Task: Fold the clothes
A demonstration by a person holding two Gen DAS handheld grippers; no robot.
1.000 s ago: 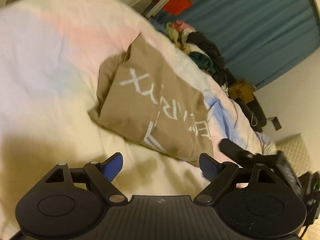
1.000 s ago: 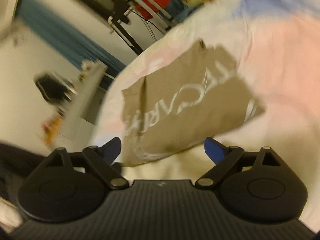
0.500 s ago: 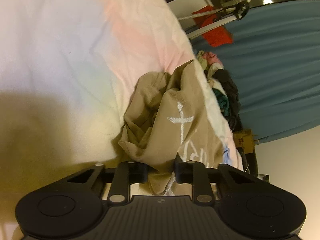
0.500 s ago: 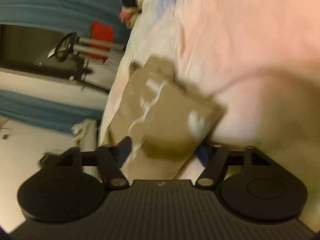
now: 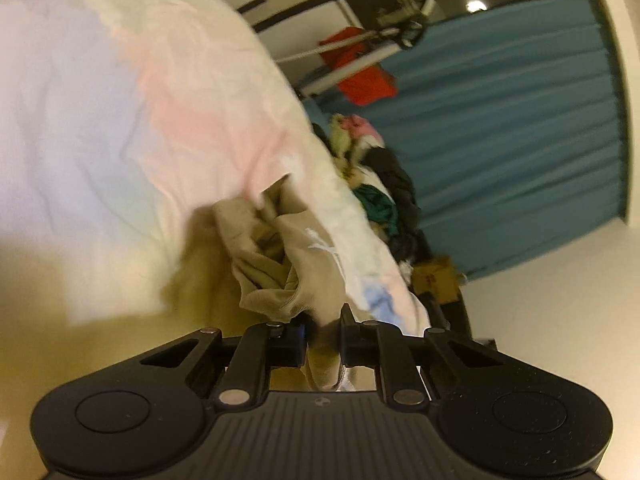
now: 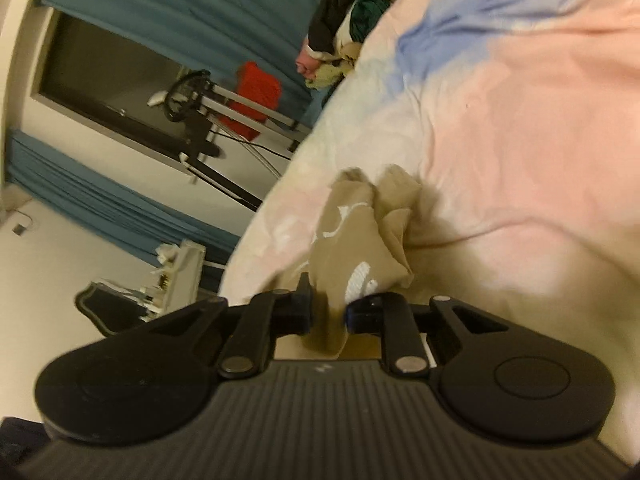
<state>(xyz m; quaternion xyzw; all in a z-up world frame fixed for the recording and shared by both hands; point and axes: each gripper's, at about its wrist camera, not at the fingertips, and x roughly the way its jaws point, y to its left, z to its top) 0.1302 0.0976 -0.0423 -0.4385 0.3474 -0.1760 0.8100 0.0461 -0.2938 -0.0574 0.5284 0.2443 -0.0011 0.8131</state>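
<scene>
A tan T-shirt [image 5: 280,256] with white lettering is bunched up over the pastel bedspread [image 5: 100,140]. In the left wrist view my left gripper [image 5: 323,334] is shut on one fold of the tan T-shirt, which hangs down between the fingers. My right gripper [image 6: 329,312] is shut on another fold of the same tan T-shirt [image 6: 360,240]; the cloth crumples just past the fingertips above the bedspread [image 6: 520,100]. How much of the shirt still rests on the bed is hidden by its own folds.
A heap of mixed clothes [image 5: 376,184] lies at the bed's far end by a teal curtain [image 5: 520,140]. A drying rack with a red garment [image 5: 360,68] stands behind. A cardboard box [image 5: 436,280] sits on the floor, and a cluttered white shelf [image 6: 176,276] beside the bed.
A second ago both grippers were open over the flat folded shirt. Both have since shut on it and drawn it up into a crumpled bunch.
</scene>
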